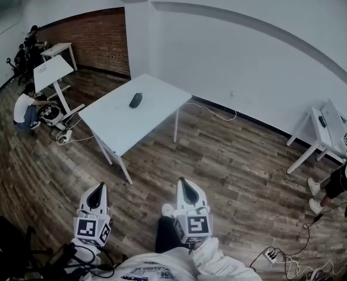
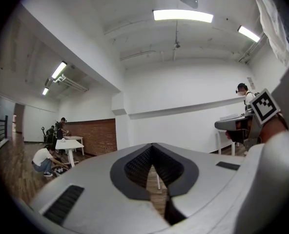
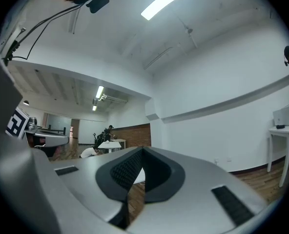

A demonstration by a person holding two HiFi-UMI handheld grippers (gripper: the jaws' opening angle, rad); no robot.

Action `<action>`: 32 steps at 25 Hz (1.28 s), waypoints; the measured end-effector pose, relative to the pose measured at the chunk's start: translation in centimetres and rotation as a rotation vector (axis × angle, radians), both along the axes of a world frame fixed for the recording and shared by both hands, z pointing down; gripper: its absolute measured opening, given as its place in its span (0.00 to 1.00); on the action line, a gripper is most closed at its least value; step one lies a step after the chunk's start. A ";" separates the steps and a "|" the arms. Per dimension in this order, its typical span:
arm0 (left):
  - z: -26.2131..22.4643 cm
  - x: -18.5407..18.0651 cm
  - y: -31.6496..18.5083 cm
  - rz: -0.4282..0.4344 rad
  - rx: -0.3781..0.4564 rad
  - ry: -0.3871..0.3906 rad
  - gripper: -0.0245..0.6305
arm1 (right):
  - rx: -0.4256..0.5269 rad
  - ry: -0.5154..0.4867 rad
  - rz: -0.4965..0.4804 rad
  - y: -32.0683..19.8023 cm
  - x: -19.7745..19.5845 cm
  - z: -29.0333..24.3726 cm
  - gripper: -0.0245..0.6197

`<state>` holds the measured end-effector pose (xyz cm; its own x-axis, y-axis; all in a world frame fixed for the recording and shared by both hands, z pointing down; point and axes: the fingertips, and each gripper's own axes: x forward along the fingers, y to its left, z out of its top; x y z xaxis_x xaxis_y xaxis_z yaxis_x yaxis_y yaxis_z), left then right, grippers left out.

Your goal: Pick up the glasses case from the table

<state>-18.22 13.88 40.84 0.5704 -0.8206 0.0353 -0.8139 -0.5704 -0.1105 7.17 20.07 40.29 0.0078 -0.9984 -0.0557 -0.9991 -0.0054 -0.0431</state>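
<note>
out past both grippers, in the middle of the wood floor (image 1: 220,168), stands a white table (image 1: 156,119) with thin white legs. the glasses case (image 1: 136,100), dark and oblong, lies flat on the tabletop, toward the far edge. it is alone on the surface and well apart from both grippers.

the left gripper (image 1: 99,192) and right gripper (image 1: 185,187) sit low in the head view, side by side, both pointing toward the table. each carries its marker cube, the left one (image 1: 92,228) and the right one (image 1: 194,226), close to the person's white sleeves (image 1: 211,262). in the left gripper view the two dark pads meet at the tip with only floor showing behind them, so those tongs are pressed together and pinch nothing. the right gripper view shows the same: pads joined at the tip, nothing between them.

a white cable (image 1: 214,111) trails along the floor by the far wall. at the left a crouching person (image 1: 26,109) works beside a tilted white desk (image 1: 51,72), in front of a brick wall (image 1: 97,40). at the right another white desk (image 1: 330,127) stands near a person in dark shorts (image 1: 340,180), and a power strip (image 1: 271,255) lies on the floor.
</note>
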 end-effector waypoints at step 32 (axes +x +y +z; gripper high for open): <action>1.3 18.0 -49.3 -0.186 -0.058 -0.083 0.05 | -0.052 -0.040 -0.225 -53.9 17.9 1.3 0.05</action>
<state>-0.18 -35.40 42.11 0.4021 -0.9069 0.1259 -0.8954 -0.4183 -0.1528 25.04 -33.82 41.57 -0.2142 -0.9768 -0.0081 -0.9729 0.2141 -0.0879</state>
